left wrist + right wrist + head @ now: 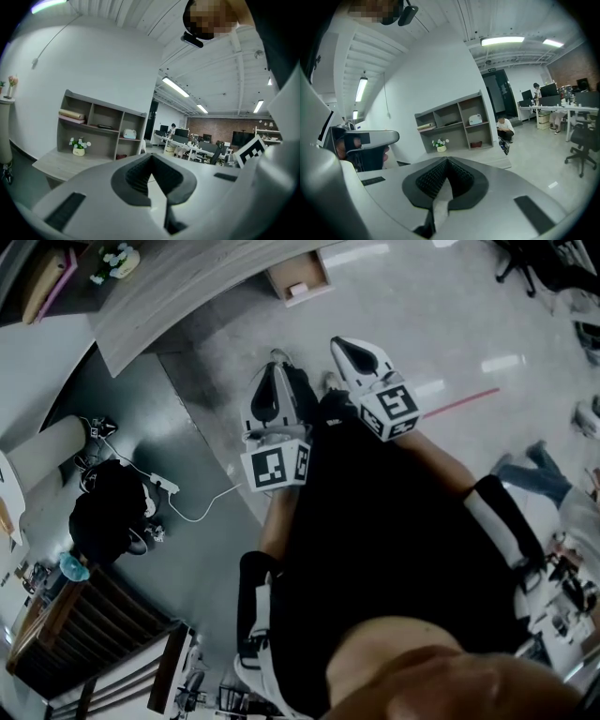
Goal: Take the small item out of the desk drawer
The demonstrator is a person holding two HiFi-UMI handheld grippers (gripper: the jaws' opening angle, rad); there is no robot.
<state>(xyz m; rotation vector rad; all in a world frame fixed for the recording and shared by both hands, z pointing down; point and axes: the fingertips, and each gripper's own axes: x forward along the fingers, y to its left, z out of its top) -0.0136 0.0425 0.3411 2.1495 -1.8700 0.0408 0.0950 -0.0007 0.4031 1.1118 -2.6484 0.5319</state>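
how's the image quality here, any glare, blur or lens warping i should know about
Head view: dim, with light streaks glaring off the floor and the desk edge bent by the lens. Left gripper view: strong fisheye, dark corners, bright ceiling lights. Right gripper view: same warping, ceiling light blown out.

Grippers: two, namely left gripper (pixel 278 358) and right gripper (pixel 339 342).
Marker cubes: two, one per gripper, namely left cube (pixel 277 467) and right cube (pixel 390 411).
Desk (pixel 187 287): one.
Open drawer (pixel 298 277): one.
Shelf unit (pixel 454 123): one.
Flower pot (pixel 440 145): one.
Crouching person (pixel 505 127): one.
Black bag (pixel 111 507) on floor: one.
White power strip (pixel 165 486): one, with one cable (pixel 202 510).
Red floor line (pixel 459 401): one.
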